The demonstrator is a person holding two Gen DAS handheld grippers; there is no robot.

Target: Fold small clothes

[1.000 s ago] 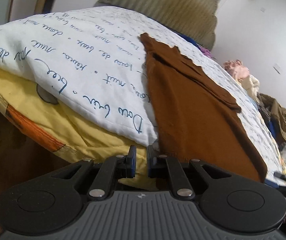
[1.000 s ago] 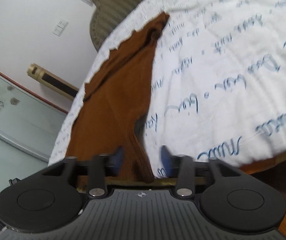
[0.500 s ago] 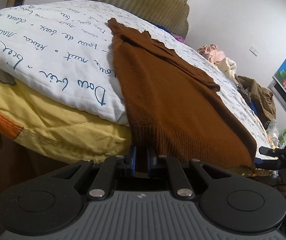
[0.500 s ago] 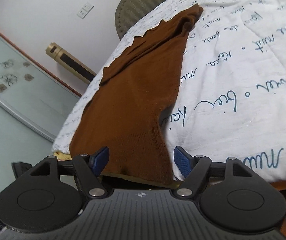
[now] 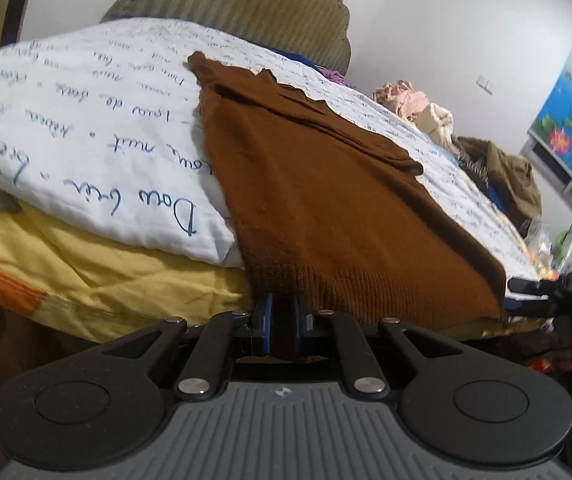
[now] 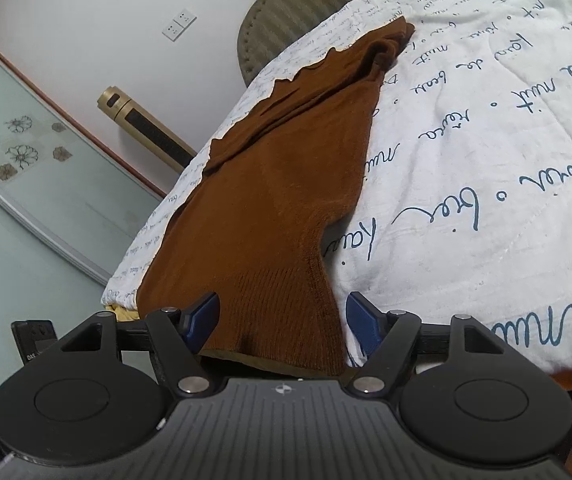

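A brown knit sweater [image 5: 326, 184] lies lengthwise on the white quilt with blue script [image 5: 98, 120], its ribbed hem hanging over the near edge of the bed. My left gripper [image 5: 282, 322] is shut on the hem's left part, with brown fabric pinched between its blue pads. In the right wrist view the same sweater [image 6: 286, 184] runs away from me. My right gripper [image 6: 282, 320] stands open, and the right end of the hem lies loose between its wide-apart pads. At the left view's right edge I see the right gripper [image 5: 534, 292] as a black shape.
A yellow and orange blanket [image 5: 98, 276] hangs under the quilt. An olive headboard [image 5: 246, 4] stands at the far end of the bed. Piled clothes [image 5: 498, 168] lie on the bed's far right side. A gold tower unit [image 6: 146, 128] and a glass door [image 6: 26, 184] stand to the left.
My right gripper's jaws have spread wider around the hem. Both views have rolled a little. The left gripper stays shut, and the hem now shows clearly between its pads.
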